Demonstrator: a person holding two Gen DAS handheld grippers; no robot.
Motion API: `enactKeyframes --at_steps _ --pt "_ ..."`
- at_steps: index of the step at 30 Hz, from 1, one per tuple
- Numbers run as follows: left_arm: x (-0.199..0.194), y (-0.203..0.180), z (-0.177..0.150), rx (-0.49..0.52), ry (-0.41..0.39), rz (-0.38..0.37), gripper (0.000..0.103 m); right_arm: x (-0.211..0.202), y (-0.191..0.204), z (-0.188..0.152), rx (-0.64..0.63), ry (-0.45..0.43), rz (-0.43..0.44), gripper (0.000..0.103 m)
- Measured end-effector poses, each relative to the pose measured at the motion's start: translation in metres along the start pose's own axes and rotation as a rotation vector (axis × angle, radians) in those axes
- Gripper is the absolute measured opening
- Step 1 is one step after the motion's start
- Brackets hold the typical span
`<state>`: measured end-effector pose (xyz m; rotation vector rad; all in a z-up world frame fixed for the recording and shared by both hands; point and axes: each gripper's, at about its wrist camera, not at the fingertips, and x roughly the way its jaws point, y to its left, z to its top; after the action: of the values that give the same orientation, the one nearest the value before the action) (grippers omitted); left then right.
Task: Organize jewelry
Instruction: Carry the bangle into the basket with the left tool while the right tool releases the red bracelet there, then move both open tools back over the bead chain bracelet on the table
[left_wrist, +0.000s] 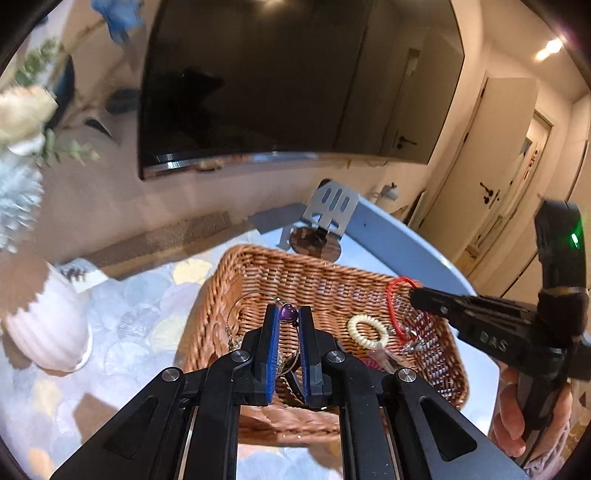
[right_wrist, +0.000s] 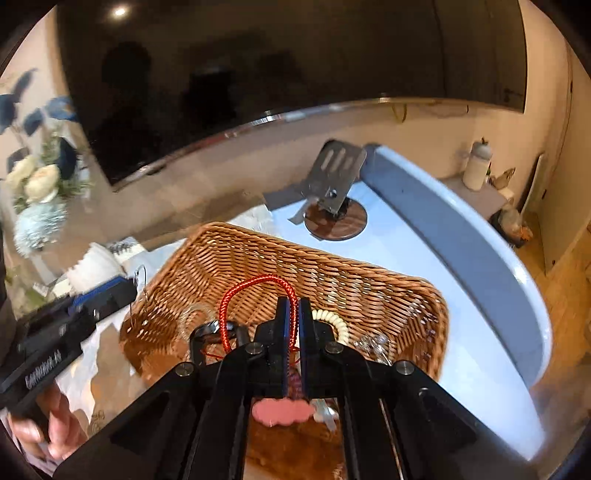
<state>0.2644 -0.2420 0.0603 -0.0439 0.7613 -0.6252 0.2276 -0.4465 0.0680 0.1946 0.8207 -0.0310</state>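
A large dark television (left_wrist: 295, 81) hangs on the beige wall (left_wrist: 96, 199) behind the pale blue round surface (right_wrist: 461, 236). Ceiling spotlights (left_wrist: 550, 48) glow above a corridor of cream doors (left_wrist: 491, 177) at right. A white ribbed vase (left_wrist: 48, 332) with flowers (right_wrist: 37, 181) stands at left.

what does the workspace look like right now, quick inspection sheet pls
surface: round pale blue table, patterned cloth under the basket.
job's things: wicker basket; purple-bead necklace; red cord bracelet; cream coil ring; pink charm.
clutter: metal stand on a wooden disc; white ribbed vase.
grippers: left gripper jaws closed on the necklace; right gripper jaws closed on the red cord.
cables: nothing seen.
surroundings: dark tv screen, flowers, doors.
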Motion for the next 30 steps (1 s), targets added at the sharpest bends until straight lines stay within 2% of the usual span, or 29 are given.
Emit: enactKeyframes --at_steps 8,13,16,17,19,20,21,24,27,30 --pt "0.028 0.004 -0.003 -0.009 0.032 -0.007 0.01 0.048 0.002 0.012 0.006 0.092 -0.037 0.004" --pt "0.031 0.002 -0.006 -0.011 0.048 -0.042 0.011 0.06 0.002 0.014 0.013 0.096 0.003 0.004" --pt "0.023 0.001 -0.008 -0.012 0.054 -0.075 0.013 0.06 0.002 0.013 0.006 0.091 -0.008 0.008" --pt "0.019 0.002 -0.008 -0.015 0.052 -0.081 0.019 0.058 0.001 0.011 0.003 0.085 -0.008 0.009" --pt "0.006 0.004 -0.009 -0.035 0.048 -0.087 0.044 0.052 -0.002 0.01 0.008 0.084 0.013 0.013" --pt "-0.002 0.006 -0.009 -0.049 0.045 -0.087 0.063 0.05 -0.003 0.009 0.012 0.083 0.026 0.015" --pt "-0.01 0.008 -0.01 -0.066 0.036 -0.089 0.066 0.045 -0.003 0.008 0.016 0.077 0.054 0.016" --pt "-0.049 0.014 -0.017 -0.074 -0.003 -0.106 0.066 0.025 -0.004 0.004 0.027 0.044 0.101 0.016" --pt "-0.088 0.019 -0.028 -0.051 -0.038 -0.066 0.066 0.002 0.003 -0.005 0.021 0.022 0.127 0.019" --pt "-0.138 0.028 -0.047 -0.023 -0.08 -0.002 0.066 -0.023 0.018 -0.019 0.005 -0.009 0.169 0.029"
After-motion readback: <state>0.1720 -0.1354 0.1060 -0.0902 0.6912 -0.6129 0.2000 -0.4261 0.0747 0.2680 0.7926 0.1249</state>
